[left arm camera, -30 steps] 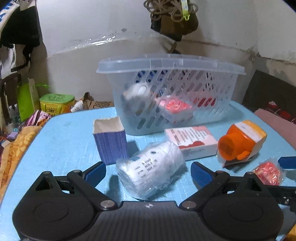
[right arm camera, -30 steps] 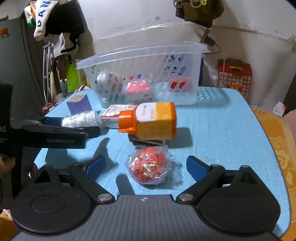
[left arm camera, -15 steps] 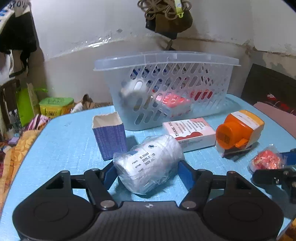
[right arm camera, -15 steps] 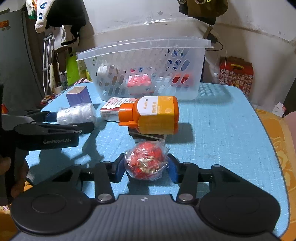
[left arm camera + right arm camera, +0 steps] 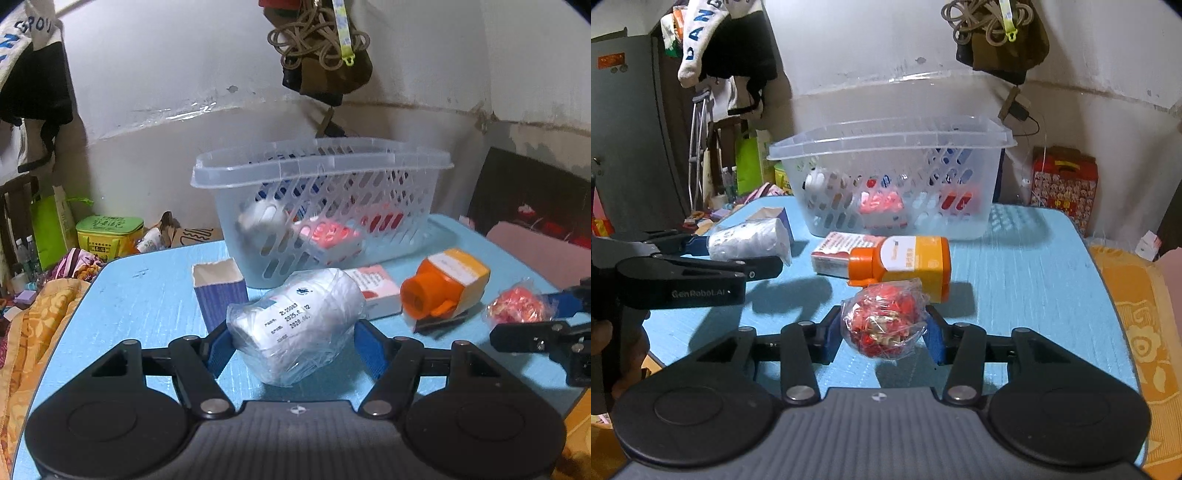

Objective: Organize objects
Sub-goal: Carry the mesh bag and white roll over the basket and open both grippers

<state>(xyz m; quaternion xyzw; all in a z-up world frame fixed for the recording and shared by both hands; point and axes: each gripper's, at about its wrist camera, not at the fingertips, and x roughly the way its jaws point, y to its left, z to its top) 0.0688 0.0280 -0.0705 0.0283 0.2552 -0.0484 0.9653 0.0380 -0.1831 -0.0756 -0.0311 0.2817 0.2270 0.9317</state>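
Observation:
My left gripper (image 5: 293, 349) is shut on a white roll wrapped in clear plastic (image 5: 295, 317), held slightly above the blue table (image 5: 147, 295). In the right wrist view the same roll (image 5: 750, 240) sits between the left gripper's fingers (image 5: 698, 245) at the left. A small clear bag of red sweets (image 5: 884, 317) is pinched in my right gripper (image 5: 884, 338), which is shut on it. The clear slotted basket (image 5: 321, 162) stands behind, with several items inside.
An orange-capped bottle (image 5: 908, 258) lies on its side on a pink and white box (image 5: 838, 251) in front of the basket (image 5: 886, 136). A purple paper box (image 5: 219, 291) stands open-topped to the left. Cloth and clutter ring the table edges.
Both grippers went from wide open to shut, the left on the wrapped roll, the right on the sweet bag. The left one has since lifted the roll a little.

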